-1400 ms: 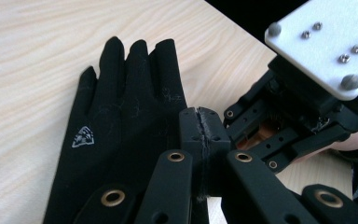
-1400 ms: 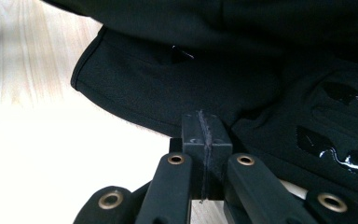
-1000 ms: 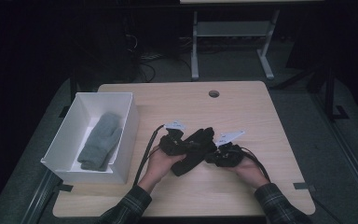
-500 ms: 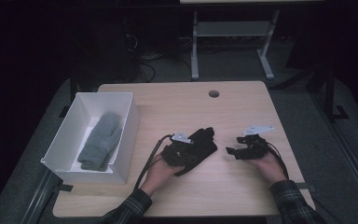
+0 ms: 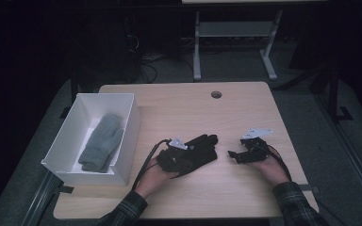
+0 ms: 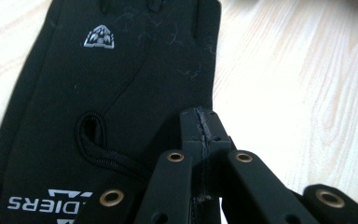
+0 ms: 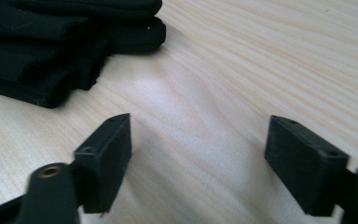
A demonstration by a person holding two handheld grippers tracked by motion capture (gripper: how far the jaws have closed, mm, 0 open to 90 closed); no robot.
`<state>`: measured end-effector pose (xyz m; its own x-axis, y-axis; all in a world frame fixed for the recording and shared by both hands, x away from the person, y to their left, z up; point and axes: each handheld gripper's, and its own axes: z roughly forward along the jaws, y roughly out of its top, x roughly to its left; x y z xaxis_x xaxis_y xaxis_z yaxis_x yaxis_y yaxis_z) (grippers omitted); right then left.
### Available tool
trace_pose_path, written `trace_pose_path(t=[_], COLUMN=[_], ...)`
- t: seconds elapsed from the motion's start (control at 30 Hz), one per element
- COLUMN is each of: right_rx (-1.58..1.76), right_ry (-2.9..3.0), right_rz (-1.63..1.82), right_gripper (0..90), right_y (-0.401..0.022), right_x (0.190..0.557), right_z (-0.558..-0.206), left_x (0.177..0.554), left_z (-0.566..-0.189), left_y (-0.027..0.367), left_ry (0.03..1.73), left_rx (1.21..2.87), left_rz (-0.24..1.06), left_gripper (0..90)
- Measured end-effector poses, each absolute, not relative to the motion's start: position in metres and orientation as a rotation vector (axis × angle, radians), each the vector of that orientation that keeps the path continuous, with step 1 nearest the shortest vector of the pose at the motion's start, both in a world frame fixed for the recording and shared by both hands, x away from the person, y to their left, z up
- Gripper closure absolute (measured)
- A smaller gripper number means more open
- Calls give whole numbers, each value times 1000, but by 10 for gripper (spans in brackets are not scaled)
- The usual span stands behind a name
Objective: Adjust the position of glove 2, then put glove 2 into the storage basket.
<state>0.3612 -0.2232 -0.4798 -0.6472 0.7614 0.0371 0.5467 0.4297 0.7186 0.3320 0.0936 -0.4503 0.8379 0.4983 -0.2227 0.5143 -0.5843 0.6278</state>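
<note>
A black glove [image 5: 199, 151] lies flat on the wooden table [image 5: 193, 113], fingers pointing away from me. My left gripper [image 5: 181, 156] rests on its cuff end. In the left gripper view the jaws [image 6: 204, 128] are pressed together on the edge of the glove [image 6: 112, 84], near the white lettering. My right gripper [image 5: 232, 154] sits to the right of the glove, apart from it. Its jaws have just been opening and now stand wide in the right gripper view [image 7: 198, 149] with bare wood between them. The glove's fingers [image 7: 51, 46] lie ahead of them at the upper left.
A white box [image 5: 133, 123] stands at the left of the table with a grey glove [image 5: 101, 141] inside. A round cable hole [image 5: 216, 94] sits near the far edge. A metal stand [image 5: 231, 35] is on the floor beyond the table.
The right gripper has let go of the black glove, opened and moved right, away from it. The left gripper stays on the glove, which now lies spread flatter.
</note>
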Motion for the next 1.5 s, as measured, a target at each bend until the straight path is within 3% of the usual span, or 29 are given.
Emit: trace_pose_path(t=[0.2,0.53,0.73,1.33,1.43,1.5], right_rx=[1118,1117,1115,1121,1116,1115], right_ry=[2388,2387,2386,2388,2390,2391], right_rz=[1053,1052,1055,1056,1055,1056], right_gripper=[173,172,172,174,174,174], right_y=[-223,-222,-221,-220,-219,-219], right_x=[362,362,363,362,362,362], right_z=[-482,-482,-482,-482,-482,-482], left_x=[339,360,369,378,377,374], left_z=[-438,-430,-439,-462,-462,-461], left_y=[102,98,86,84,83,82], left_ry=[681,613,597,646,647,620], left_rx=[2268,2276,2333,2372,2356,2363], left_rz=[22,116,138,94,57,33], left_gripper=[749,340,195,178,255,371])
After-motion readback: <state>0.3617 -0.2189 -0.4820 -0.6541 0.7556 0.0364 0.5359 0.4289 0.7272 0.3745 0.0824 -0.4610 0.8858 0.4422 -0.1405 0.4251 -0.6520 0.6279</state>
